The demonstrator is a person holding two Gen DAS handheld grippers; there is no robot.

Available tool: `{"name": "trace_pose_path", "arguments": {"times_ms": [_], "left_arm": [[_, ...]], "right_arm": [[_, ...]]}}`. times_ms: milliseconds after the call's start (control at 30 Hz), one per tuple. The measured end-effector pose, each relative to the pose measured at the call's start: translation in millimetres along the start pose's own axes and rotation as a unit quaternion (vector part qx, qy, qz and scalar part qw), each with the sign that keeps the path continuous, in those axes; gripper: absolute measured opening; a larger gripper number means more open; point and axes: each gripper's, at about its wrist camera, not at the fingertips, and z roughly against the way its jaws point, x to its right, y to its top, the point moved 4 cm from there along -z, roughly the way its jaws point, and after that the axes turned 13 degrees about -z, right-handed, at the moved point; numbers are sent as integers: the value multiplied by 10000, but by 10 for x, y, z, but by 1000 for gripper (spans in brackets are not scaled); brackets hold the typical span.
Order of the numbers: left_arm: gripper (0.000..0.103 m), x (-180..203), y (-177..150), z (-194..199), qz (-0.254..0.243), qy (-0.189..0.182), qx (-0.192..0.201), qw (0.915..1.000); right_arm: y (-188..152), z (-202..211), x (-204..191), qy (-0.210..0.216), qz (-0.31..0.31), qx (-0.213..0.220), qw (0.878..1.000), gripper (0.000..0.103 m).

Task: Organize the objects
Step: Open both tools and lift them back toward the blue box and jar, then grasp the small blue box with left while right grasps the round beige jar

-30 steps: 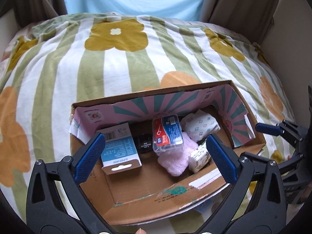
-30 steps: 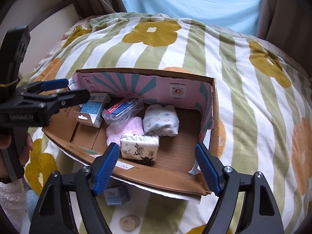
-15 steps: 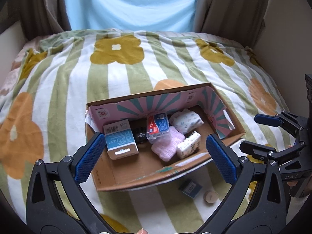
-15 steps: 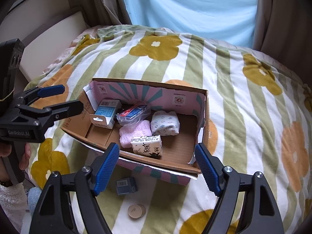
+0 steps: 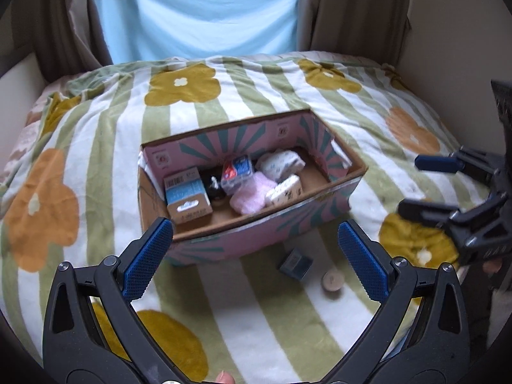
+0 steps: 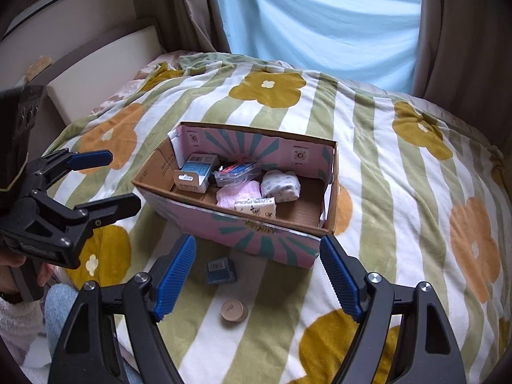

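An open cardboard box with pink and teal inner walls sits on the bed. It holds a blue and white carton, a clear red and blue pack, a pink cloth, a white patterned bundle and a printed tissue pack. A small dark blue box and a round tan lid lie on the blanket in front. My left gripper and right gripper are open, empty, held back from the box.
The bed is covered by a striped flower blanket. Curtains and a blue drape hang behind it. A padded bed frame runs along the left side. A wall stands to the right.
Both grippers have pulled back and up from the box, so the box looks smaller. The small blue box and tan lid in front of it have come into fuller view.
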Motion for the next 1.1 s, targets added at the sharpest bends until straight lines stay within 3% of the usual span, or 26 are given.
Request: {"name": "trace_pose_path", "arguments": {"times_ms": [100, 300, 533, 800, 1100], "left_arm": [[103, 62, -190, -40, -157, 42, -103, 9998], [103, 251, -519, -178, -500, -381, -213, 9978], [103, 521, -859, -602, -900, -733, -494, 9920], [102, 657, -980, -1104, -1109, -814, -583, 9888], [93, 663, -991, -1444, -1028, -932, -617, 9884]], "right_arm": [[-156, -32, 17, 132, 39, -79, 9999, 76], [-505, -212, 51, 180, 425, -249, 9986, 76], [-886, -597, 26, 271, 938, -566, 9936, 76], [-1167, -1021, -29, 347, 1501, -825, 9846, 76], [-1295, -1298, -26, 377, 1691, -944, 9803, 76]]}}
